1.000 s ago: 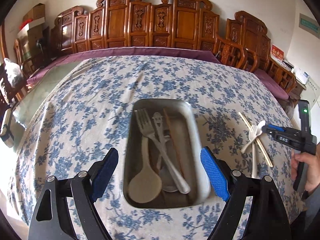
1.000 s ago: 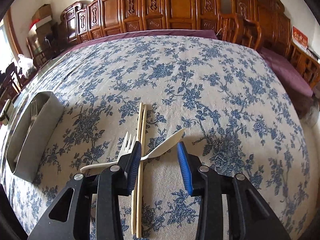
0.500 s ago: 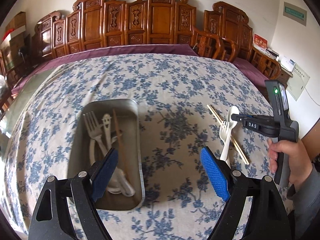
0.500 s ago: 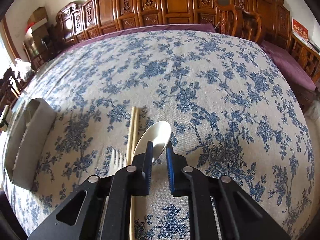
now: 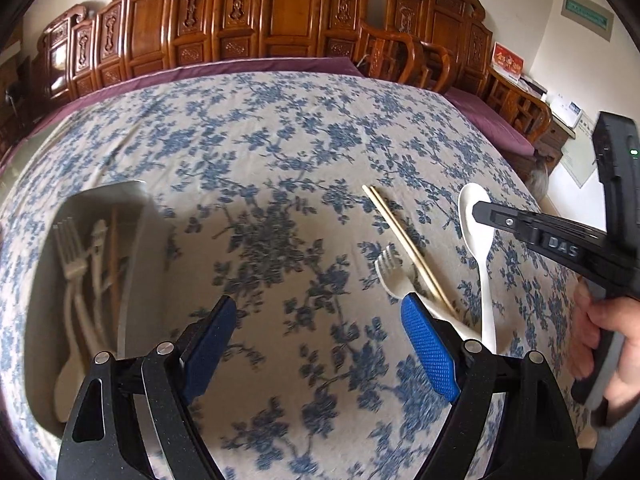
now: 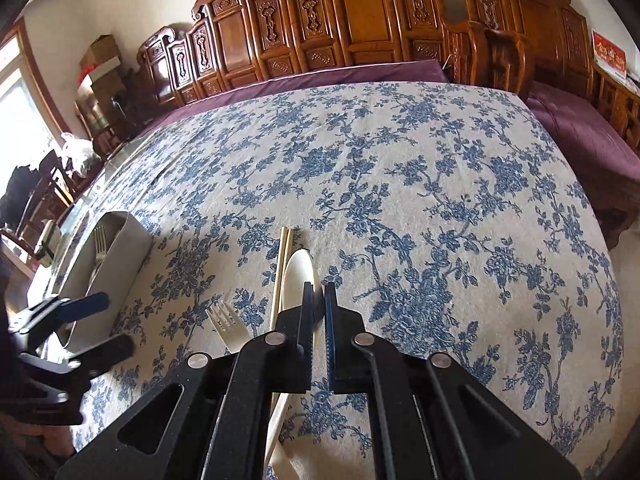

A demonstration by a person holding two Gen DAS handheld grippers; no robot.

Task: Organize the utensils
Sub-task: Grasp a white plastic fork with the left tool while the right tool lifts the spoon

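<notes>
A white spoon (image 5: pixel 477 240) lies among loose utensils on the flowered tablecloth, beside a pair of wooden chopsticks (image 5: pixel 404 240) and a white fork (image 5: pixel 394 278). My right gripper (image 6: pixel 319 296) is shut on the white spoon (image 6: pixel 298 272) near its bowl, with the chopsticks (image 6: pixel 282 264) and fork (image 6: pixel 226 324) just left of it. It also shows in the left wrist view, right gripper (image 5: pixel 478 212), held by a hand. My left gripper (image 5: pixel 320 344) hangs open over bare cloth between the metal tray (image 5: pixel 154 264) and the loose utensils. It holds nothing.
The metal tray (image 6: pixel 116 264) holds forks, spoons and chopsticks. Carved wooden chairs (image 5: pixel 280 20) line the far side of the table, and a purple cloth border (image 6: pixel 360 74) runs along its far edge. Bare cloth spreads to the right of my right gripper.
My right gripper closed on the white spoon and rose a little. My left gripper swung from above the tray to the right, toward the loose utensils, still open.
</notes>
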